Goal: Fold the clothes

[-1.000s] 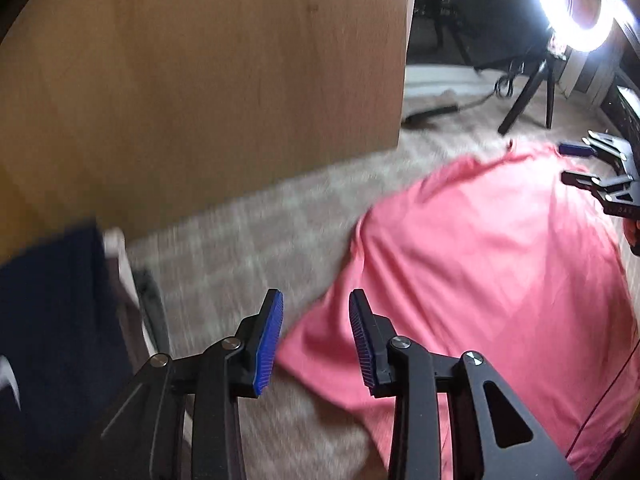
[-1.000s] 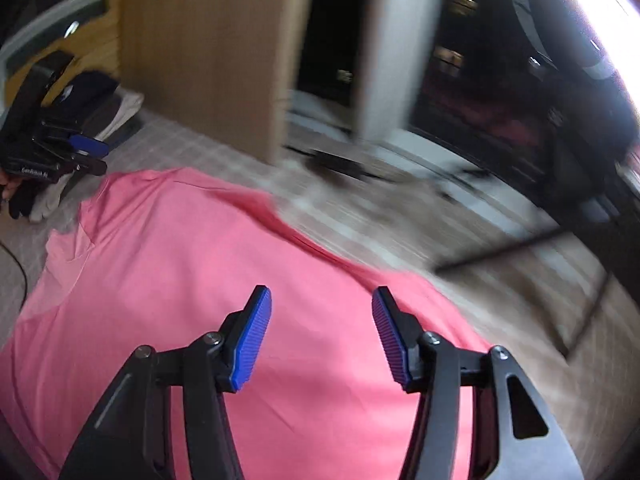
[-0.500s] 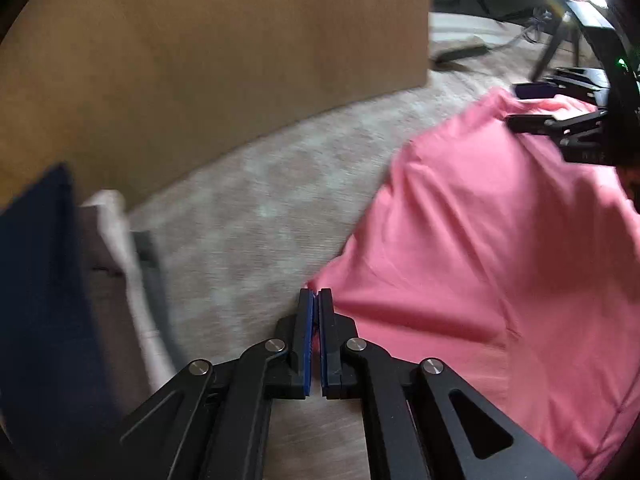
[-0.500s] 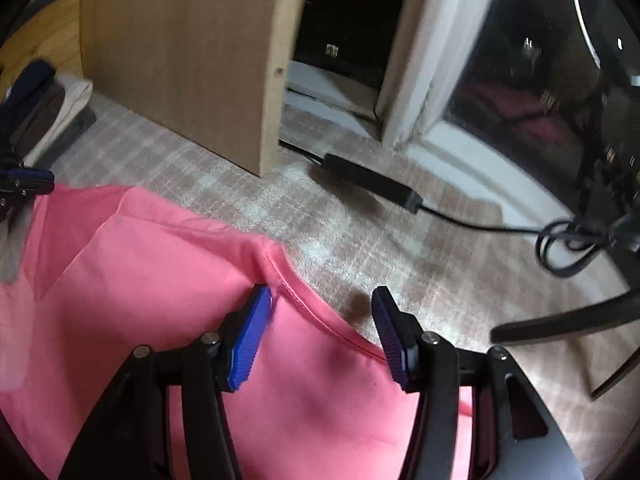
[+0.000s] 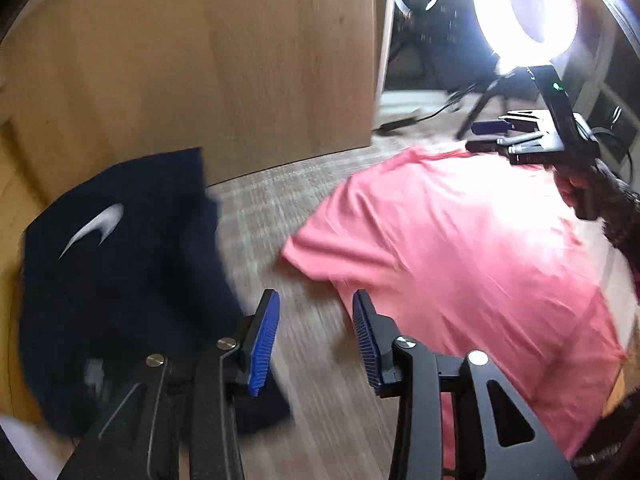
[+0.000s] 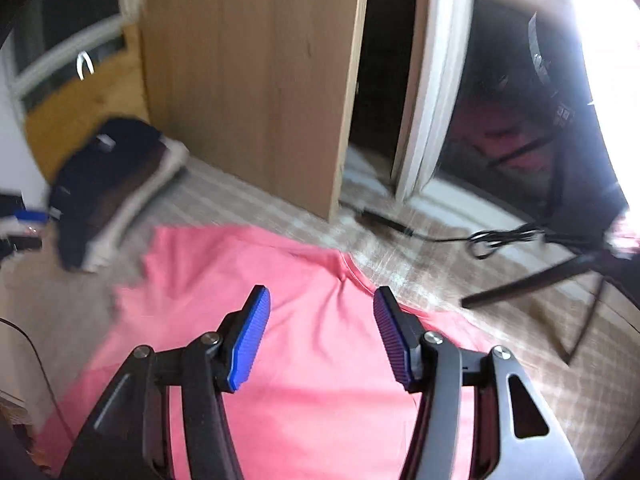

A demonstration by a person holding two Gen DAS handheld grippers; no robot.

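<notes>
Directly beneath right tool (image 6: 320, 334): pink shirt (image 6: 304, 380)

Folded pile (image 5: 120, 264) left of shirt (image 5: 460, 248)

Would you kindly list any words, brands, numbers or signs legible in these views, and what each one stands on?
No readable words or numbers in either view.
White swoosh logo, no lettering: on the navy garment.
Pink shirt: no print visible.
</notes>
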